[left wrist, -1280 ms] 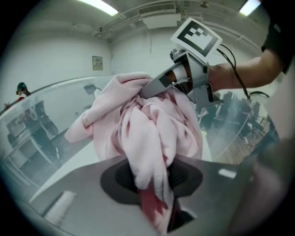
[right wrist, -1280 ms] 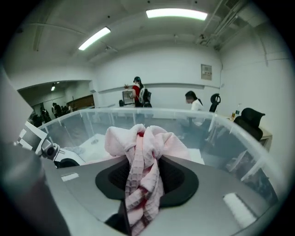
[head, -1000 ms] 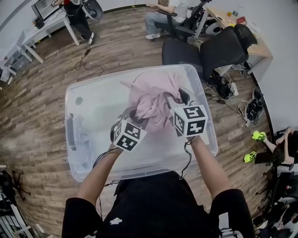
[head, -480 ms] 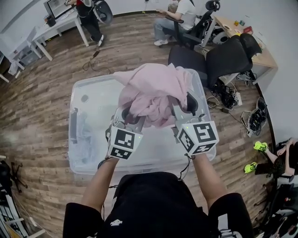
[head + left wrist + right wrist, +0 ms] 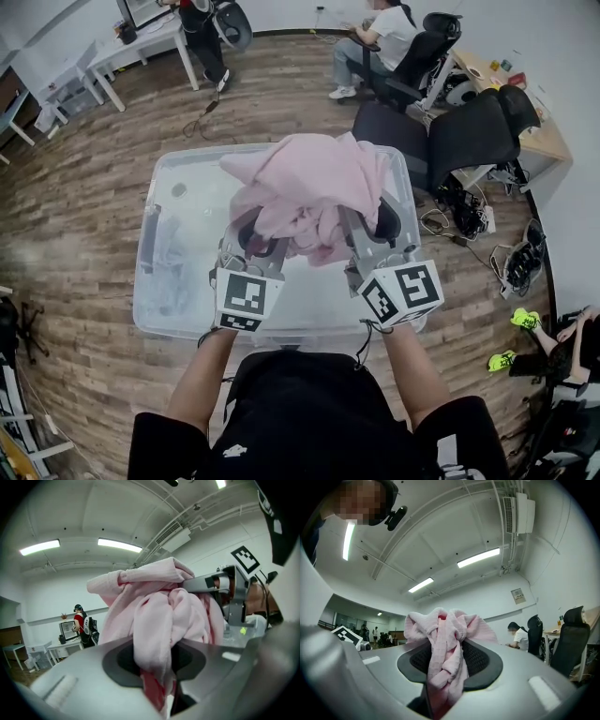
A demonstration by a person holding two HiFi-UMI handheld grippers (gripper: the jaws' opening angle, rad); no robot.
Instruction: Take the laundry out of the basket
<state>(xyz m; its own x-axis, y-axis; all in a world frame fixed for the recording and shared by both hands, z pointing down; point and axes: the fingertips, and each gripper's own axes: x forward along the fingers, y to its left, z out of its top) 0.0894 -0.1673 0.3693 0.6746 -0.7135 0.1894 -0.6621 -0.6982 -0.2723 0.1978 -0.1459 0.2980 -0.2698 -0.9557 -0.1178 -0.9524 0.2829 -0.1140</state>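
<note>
A bundled pink garment (image 5: 305,192) hangs in the air above the clear plastic basket (image 5: 155,281), held up from both sides. My left gripper (image 5: 261,236) is shut on its left part; pink cloth (image 5: 154,634) is bunched between the jaws in the left gripper view. My right gripper (image 5: 364,227) is shut on the right part, with folds of the garment (image 5: 445,663) pinched between its dark pads. Both grippers tilt upward toward the ceiling. A pale bluish cloth (image 5: 172,258) lies inside the basket along its left wall.
The basket stands on a wood floor. Black office chairs (image 5: 459,131) and a desk (image 5: 534,131) are at the back right, with cables (image 5: 469,216) on the floor near them. A seated person (image 5: 380,42) and white tables (image 5: 103,56) are farther back.
Both grippers have lifted the pink garment from inside the basket up above its rim and drawn it toward me. Their grip has not changed.
</note>
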